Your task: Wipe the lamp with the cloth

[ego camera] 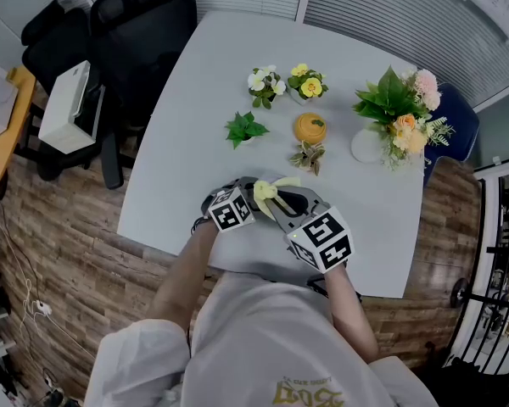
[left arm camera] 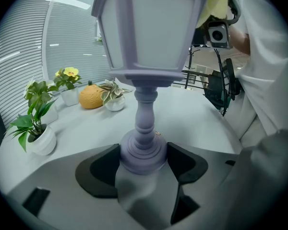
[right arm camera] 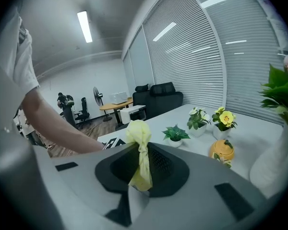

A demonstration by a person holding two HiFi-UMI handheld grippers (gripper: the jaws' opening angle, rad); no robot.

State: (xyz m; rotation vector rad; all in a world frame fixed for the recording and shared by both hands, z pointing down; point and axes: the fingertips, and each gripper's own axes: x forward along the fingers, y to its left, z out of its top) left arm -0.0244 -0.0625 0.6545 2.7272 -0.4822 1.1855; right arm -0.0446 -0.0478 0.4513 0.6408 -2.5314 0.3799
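Between left jaws, lamp, cloth in right

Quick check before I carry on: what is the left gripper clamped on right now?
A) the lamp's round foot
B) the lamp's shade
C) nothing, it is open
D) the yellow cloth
A: in the left gripper view, the left gripper has its jaws pressed against either side of the round foot of the lamp, while the yellow cloth is pinched in the right gripper.

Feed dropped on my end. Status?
Left tongs shut on lamp, at its base. Right tongs shut on yellow cloth, near lamp's top. Potted plants stand clear behind.
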